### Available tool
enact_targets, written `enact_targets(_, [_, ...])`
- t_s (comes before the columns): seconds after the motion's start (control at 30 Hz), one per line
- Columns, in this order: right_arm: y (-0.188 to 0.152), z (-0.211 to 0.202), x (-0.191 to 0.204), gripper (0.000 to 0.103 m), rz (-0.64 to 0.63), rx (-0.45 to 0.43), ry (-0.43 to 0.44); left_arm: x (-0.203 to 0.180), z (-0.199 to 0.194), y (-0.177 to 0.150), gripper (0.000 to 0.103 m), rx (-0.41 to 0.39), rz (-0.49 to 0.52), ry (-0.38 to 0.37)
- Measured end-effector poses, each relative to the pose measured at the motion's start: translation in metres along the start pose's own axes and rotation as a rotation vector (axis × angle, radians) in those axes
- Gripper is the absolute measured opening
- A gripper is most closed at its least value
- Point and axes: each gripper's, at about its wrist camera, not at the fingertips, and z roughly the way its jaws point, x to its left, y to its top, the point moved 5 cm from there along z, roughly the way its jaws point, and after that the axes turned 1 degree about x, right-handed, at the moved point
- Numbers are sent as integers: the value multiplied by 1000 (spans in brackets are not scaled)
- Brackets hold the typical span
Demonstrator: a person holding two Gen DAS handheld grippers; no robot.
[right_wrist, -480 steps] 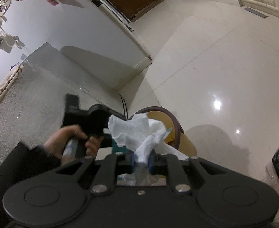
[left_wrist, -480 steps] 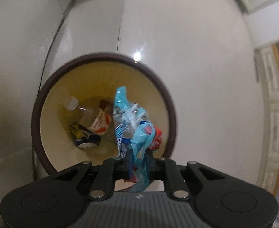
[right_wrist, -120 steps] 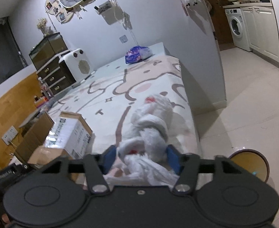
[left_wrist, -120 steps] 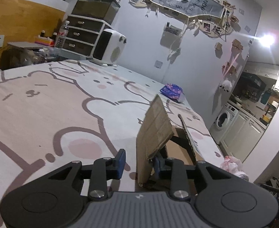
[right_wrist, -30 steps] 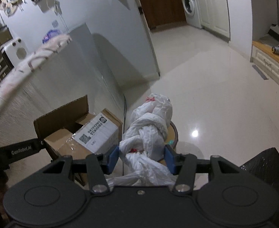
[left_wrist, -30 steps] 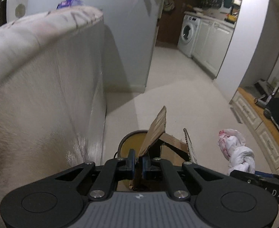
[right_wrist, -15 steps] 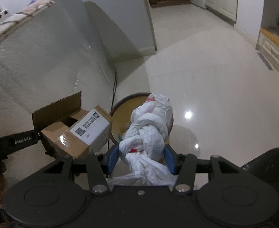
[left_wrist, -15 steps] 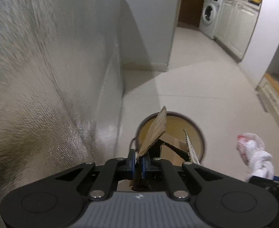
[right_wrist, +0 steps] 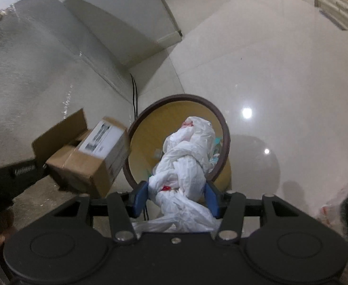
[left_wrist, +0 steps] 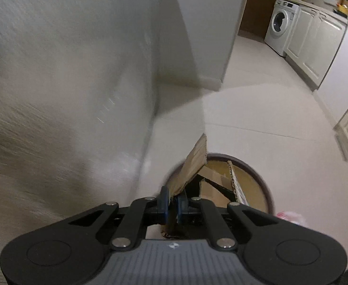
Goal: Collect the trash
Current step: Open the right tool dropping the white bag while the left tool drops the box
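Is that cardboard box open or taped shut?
Open. In the right wrist view the cardboard box has one flap standing up beside its labelled top, and the left gripper is shut on that flap.

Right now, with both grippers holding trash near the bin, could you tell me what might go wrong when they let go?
1. The cardboard box, pinched by one flap in the left gripper, looks wide against the bin opening and may catch on the rim.
2. In the right wrist view the box sits beside the bin, so releasing it now could drop it on the floor.
3. The white plastic bag in the right gripper trails loose folds behind the fingers that could snag.
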Motion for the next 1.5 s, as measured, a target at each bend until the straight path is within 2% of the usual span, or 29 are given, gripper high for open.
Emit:
enact_targets(0.13, [10, 7, -15, 53, 4, -8, -30, -10, 55, -5, 7, 104, -99, -96])
enact_targets(0.27, [19, 12, -38, 53, 62, -17, -25, -27, 112, -9, 7, 189, -95, -142])
enact_targets(0.37, [22, 15, -45, 53, 86, -16, -15, -36, 147, -16, 7, 232, -18, -100])
enact_targets(0.53, [24, 19, -52, 53, 143, -8, 38, -47, 190, -38, 7, 257, 246, 16])
enact_targets(0.63, [29, 28, -56, 53, 202, 8, 94, -45, 203, -46, 6, 256, 360, 71])
enact_targets(0.7, [34, 38, -55, 53, 223, 20, 112, -44, 210, -51, 6, 264, 405, 93])
enact_targets(0.93, [49, 79, -38, 53, 186, 57, 110, -34, 202, -56, 6, 227, 444, 44])
enact_targets(1.03, [51, 103, -28, 56, 132, 69, 95, -29, 190, -54, 11, 184, 412, 37])
enact_targets(1.1, [46, 113, -28, 66, 89, 72, 38, -24, 182, -51, 26, 151, 399, 42])
enact_targets(1.13, [43, 115, -29, 74, 72, 78, 3, -23, 178, -50, 30, 147, 390, 39])
enact_targets(1.17, [44, 116, -31, 76, 61, 82, -15, -23, 174, -50, 35, 155, 379, 31])
enact_targets(1.23, [42, 115, -32, 76, 60, 85, -13, -21, 169, -51, 40, 177, 357, 26])
enact_targets(1.37, [45, 113, -35, 76, 76, 83, -9, -21, 149, -54, 58, 205, 318, -3])
enact_targets(1.5, [42, 112, -36, 75, 64, 94, -18, -31, 130, -57, 75, 213, 342, -24])
